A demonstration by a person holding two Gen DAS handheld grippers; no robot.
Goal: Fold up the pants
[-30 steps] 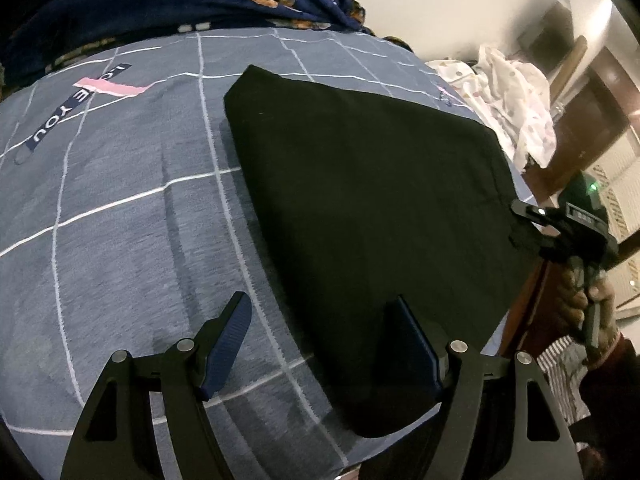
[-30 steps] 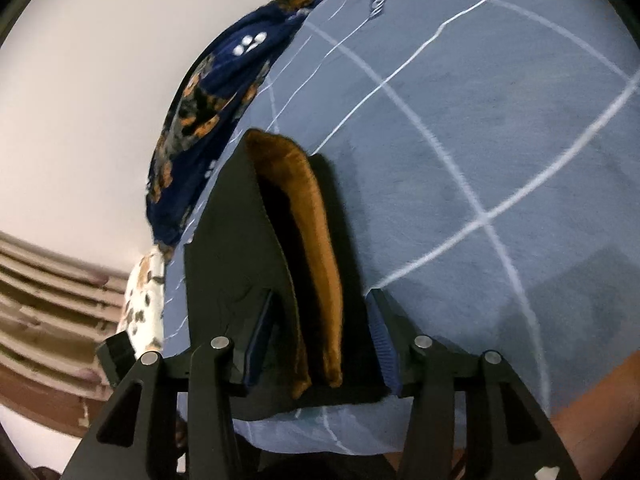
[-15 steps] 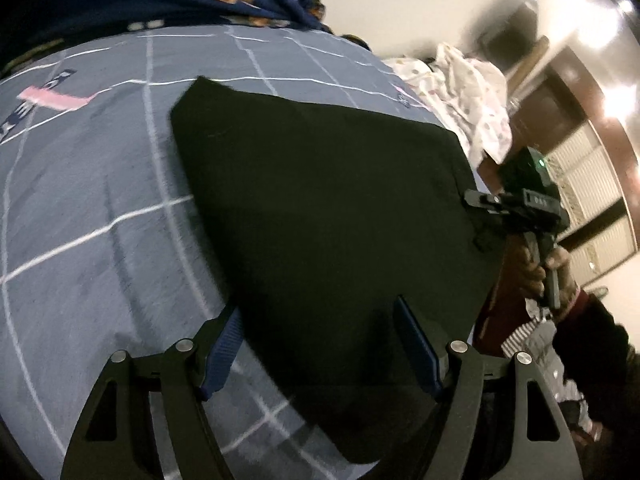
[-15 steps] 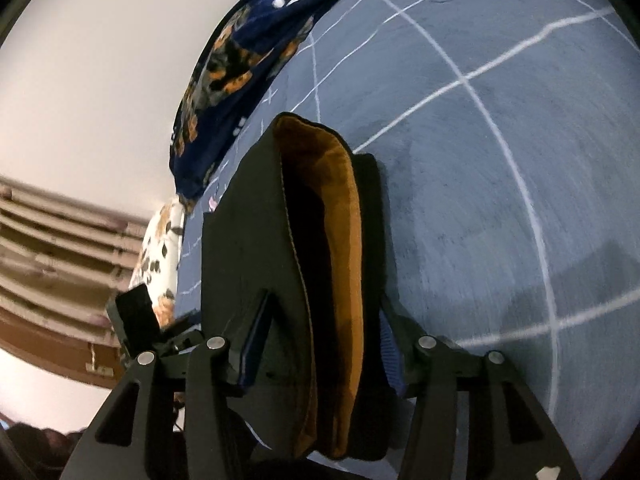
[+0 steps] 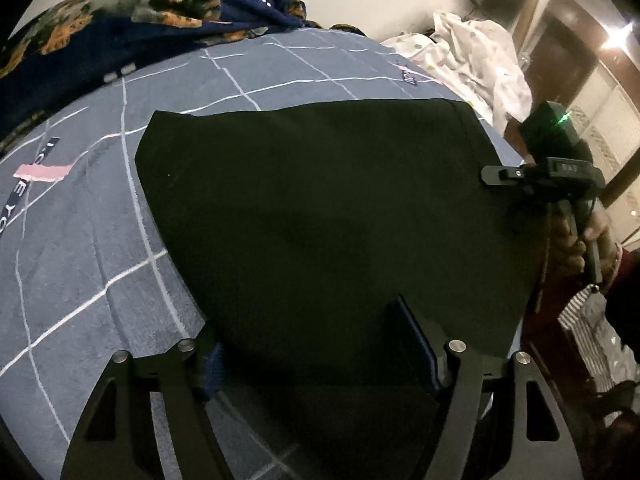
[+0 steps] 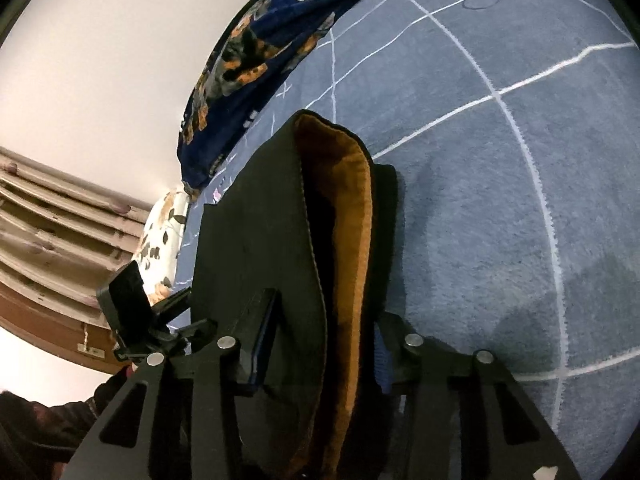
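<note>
The black pants [image 5: 320, 208] lie folded flat on the grey-blue checked bedspread [image 5: 80, 264]. My left gripper [image 5: 316, 344] is open, with the near edge of the pants between its fingers. In the right wrist view the pants [image 6: 256, 240] show an orange lining [image 6: 348, 216] at the open edge of the fold. My right gripper [image 6: 320, 336] is open, its jaws on either side of the pants layers. The right gripper [image 5: 544, 184] also shows in the left wrist view at the right edge of the pants, and the left gripper [image 6: 132, 316] shows in the right wrist view at the far side.
A dark blue flowered blanket [image 5: 120, 28] is heaped along the far side of the bed. White spotted cloth [image 5: 472, 56] lies at the far right corner. A flowered pillow [image 6: 164, 232] sits by a wooden headboard [image 6: 52, 232]. The bed edge runs near my right hand.
My left gripper has moved forward and its fingers now straddle the near edge of the pants. My right gripper has pushed further onto the layers and the view has tilted.
</note>
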